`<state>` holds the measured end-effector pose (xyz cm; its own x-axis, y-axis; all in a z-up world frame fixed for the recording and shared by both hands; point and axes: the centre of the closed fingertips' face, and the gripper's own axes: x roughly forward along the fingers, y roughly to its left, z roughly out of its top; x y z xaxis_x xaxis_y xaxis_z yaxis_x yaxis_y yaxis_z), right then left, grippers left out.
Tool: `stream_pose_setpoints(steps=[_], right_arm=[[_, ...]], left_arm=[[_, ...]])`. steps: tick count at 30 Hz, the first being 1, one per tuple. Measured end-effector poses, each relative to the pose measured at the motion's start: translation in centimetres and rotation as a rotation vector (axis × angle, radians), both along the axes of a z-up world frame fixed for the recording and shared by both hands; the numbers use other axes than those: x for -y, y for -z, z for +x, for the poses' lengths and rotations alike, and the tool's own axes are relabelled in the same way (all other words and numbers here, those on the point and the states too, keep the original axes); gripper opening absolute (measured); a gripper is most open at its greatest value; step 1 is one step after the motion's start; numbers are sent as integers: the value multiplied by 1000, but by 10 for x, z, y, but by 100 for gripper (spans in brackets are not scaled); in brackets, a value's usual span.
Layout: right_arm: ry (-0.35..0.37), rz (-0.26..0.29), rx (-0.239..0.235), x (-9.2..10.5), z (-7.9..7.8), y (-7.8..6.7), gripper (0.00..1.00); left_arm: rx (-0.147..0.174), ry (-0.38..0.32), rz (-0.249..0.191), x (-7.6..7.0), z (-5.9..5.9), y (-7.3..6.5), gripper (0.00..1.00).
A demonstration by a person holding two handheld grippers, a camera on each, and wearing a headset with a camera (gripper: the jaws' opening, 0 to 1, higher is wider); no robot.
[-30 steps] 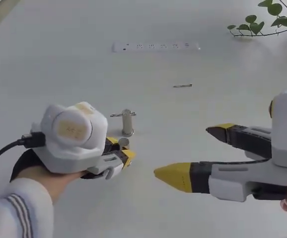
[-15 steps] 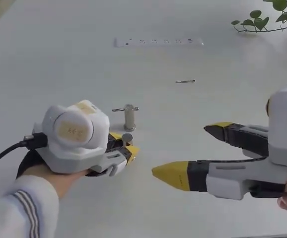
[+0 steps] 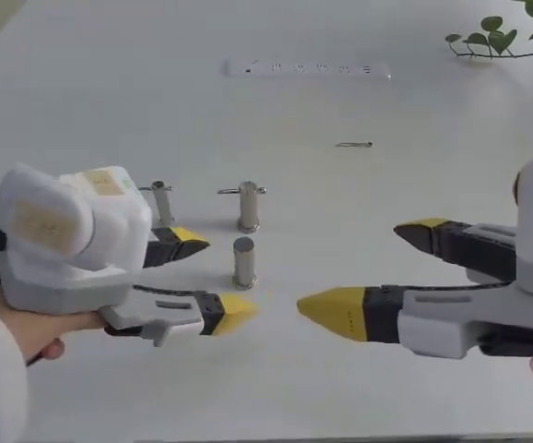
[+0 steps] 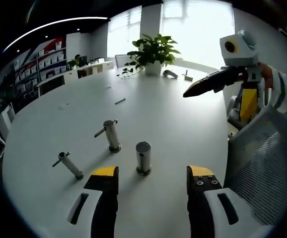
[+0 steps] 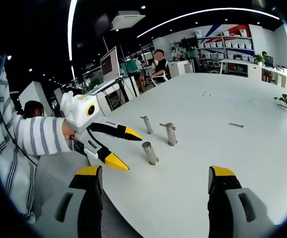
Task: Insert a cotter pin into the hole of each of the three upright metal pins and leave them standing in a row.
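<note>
White matte tabletop [image 3: 82, 111] spreads wide across the head view. Its near edge is a thin dark line along the bottom of the frame. Broad open surface reaches up to a long white power strip [image 3: 308, 68] at top centre, whose markings are too small to read. Green plant sprigs [image 3: 502, 32] reach in at the upper right. Three short steel cylinder pins stand upright left of centre, long axes vertical. The leftmost steel pin [image 3: 161, 200] and the middle steel pin [image 3: 248, 205] stand side by side, apart. Each carries a thin wire cotter pin lying horizontally through its head; the middle cotter pin [image 3: 232, 191] pokes out to both sides. The bare steel pin [image 3: 243, 262] stands just below the middle one in the frame, its head plain. A loose wire cotter pin [image 3: 353, 144] lies flat right of centre in the upper half, long axis running left to right. At lower left, the left gripper [image 3: 228, 277] has its yellow-tipped black jaws spread and empty, and the bare pin stands untouched just past the gap between their tips. At lower right, the right gripper [image 3: 348, 268] is spread wide too and holds nothing, its tips pointing left with open tabletop before the pins. In the left gripper view the table edge curves down the right side beside a grey mesh chair back [image 4: 262, 163].
</note>
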<state>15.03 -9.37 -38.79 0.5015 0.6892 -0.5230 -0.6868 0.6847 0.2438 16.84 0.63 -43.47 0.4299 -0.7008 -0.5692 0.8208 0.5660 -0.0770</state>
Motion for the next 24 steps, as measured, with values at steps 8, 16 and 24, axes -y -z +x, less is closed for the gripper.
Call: stream_pose_setpoints(steps=[8,16,24], right_arm=[[-3,-21,2,3,2,-3,87],[-2,-48,7,10,6,-9,86],[0,-117,3,27,10,-7,87]], left_arm=[[-8,-92,-101,-25,-5,-25,78],[-63,-140,-123,-43,-25,-20,98],[-79,-196,-147,-51,-29,-19,99]])
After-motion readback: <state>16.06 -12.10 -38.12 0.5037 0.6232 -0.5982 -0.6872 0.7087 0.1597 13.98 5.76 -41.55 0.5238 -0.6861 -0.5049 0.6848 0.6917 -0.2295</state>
